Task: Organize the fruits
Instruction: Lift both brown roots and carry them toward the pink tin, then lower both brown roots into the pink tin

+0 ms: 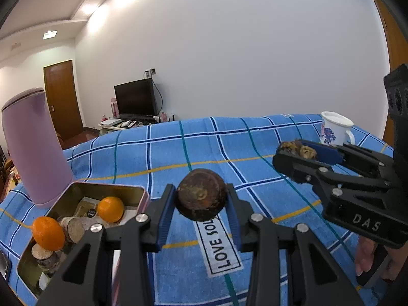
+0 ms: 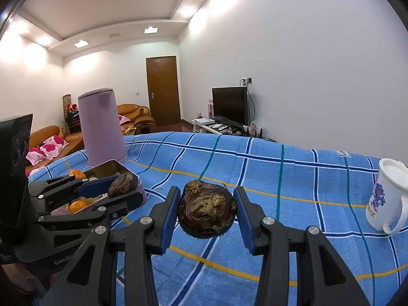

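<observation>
While each black 2-finger gripper hangs above the blue checked cloth (image 1: 178, 148), the left gripper (image 1: 201, 199) pinches a round dark-brown fruit (image 1: 201, 196) and the right gripper (image 2: 206, 211) clamps a rough purple-brown fruit (image 2: 206, 209).

You have a blue checked cloth (image 1: 229, 137) covering the whole table, with a white label reading LOVE SOL (image 1: 219, 247) stitched near its front edge. A tall lilac container (image 1: 33, 148) stands upright at the cloth's left edge, and a white mug with a blue flower print (image 2: 387, 199) stands near its right edge. Past the far edge you can see a dark television (image 2: 229, 105), a brown door (image 2: 163, 89) and an orange-brown sofa (image 2: 132, 114).
</observation>
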`<state>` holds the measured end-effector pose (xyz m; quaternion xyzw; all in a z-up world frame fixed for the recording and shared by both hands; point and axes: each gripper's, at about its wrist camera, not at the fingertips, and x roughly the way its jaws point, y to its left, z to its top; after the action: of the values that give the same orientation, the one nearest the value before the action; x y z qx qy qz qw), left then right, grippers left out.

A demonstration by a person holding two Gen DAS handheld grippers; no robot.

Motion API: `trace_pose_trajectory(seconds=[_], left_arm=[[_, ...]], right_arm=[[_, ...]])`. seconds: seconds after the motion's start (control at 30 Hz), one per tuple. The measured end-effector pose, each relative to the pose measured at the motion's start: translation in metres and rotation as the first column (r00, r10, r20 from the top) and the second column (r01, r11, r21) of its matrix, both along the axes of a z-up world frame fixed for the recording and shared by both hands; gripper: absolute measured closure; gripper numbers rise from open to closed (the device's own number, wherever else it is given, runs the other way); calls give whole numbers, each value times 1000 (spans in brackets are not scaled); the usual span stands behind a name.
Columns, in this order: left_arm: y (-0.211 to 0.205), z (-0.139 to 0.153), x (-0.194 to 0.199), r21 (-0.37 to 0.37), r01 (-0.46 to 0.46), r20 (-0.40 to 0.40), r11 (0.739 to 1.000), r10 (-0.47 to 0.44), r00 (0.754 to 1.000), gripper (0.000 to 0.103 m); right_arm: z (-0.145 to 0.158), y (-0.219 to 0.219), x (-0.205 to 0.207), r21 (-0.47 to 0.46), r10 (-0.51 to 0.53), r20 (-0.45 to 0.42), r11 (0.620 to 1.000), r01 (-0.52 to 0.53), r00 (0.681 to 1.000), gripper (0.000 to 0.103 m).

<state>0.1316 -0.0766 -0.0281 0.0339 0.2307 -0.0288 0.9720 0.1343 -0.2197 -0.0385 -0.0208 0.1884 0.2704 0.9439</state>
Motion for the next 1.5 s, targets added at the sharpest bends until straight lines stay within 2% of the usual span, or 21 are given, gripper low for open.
trace_pose_trajectory(seconds=[0.3,0.87,1.5], left_arm=[[3,0,-11,24,-10,10,1000,10,1000,63],[28,1,-26,16,-44,6,999,44,999,63],[65,0,-45,-1,-96,9,995,96,995,63]], right_arm=[[-1,9,-2,8,22,-28,1000,-22,999,58],[-1,27,-5,-26,38,-32,999,-39,999,58],[-4,75,-13,-66,98,-68,993,-103,993,58]])
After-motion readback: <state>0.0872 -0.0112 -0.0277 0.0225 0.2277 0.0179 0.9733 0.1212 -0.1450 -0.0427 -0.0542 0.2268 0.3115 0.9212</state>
